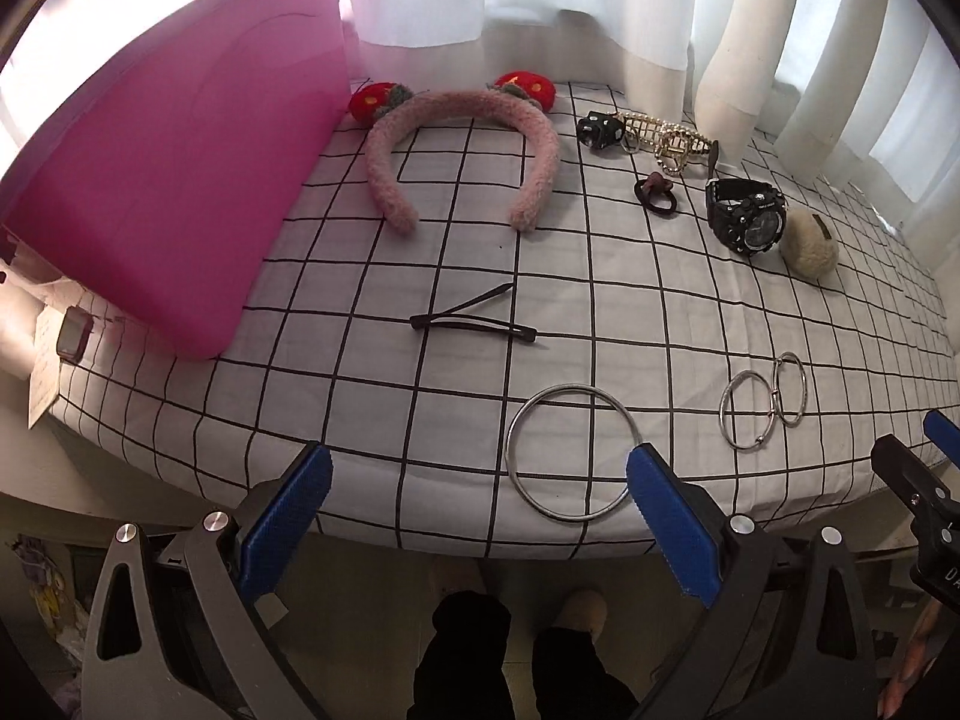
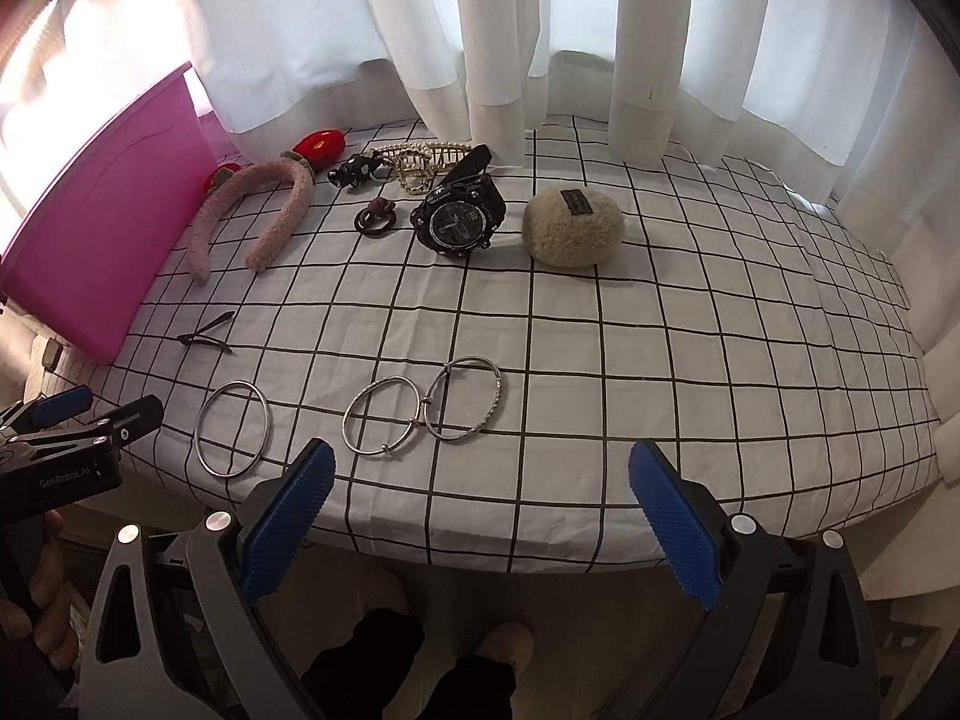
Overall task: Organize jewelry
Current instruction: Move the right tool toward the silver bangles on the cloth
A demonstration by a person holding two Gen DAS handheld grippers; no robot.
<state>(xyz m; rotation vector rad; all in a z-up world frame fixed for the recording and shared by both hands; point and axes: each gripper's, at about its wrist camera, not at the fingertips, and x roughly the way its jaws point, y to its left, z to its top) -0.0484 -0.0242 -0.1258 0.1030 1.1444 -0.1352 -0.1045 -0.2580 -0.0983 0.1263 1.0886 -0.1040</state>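
Lying loose on the checked cloth (image 2: 660,330), bangles (image 2: 420,411) and watch (image 2: 459,219) are awaiting sorting (nothing stored yet); both grippers (image 1: 480,498) (image 2: 483,501) are gaping empty.

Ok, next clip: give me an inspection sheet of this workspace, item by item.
Surface: table under a white cloth with black grid lines.
Job's things: pink headband, black watch, three silver bangles, one apart, two touching; black hair clip, hair tie, gold claw clip, pink bin at the left.
Clutter: fuzzy beige pouch; small dark device beside the bin.
Grippers: left gripper and right gripper both open, holding nothing, at the near edge.
Cables: nothing seen.
Surroundings: white curtains behind the table; floor and the person's feet below.
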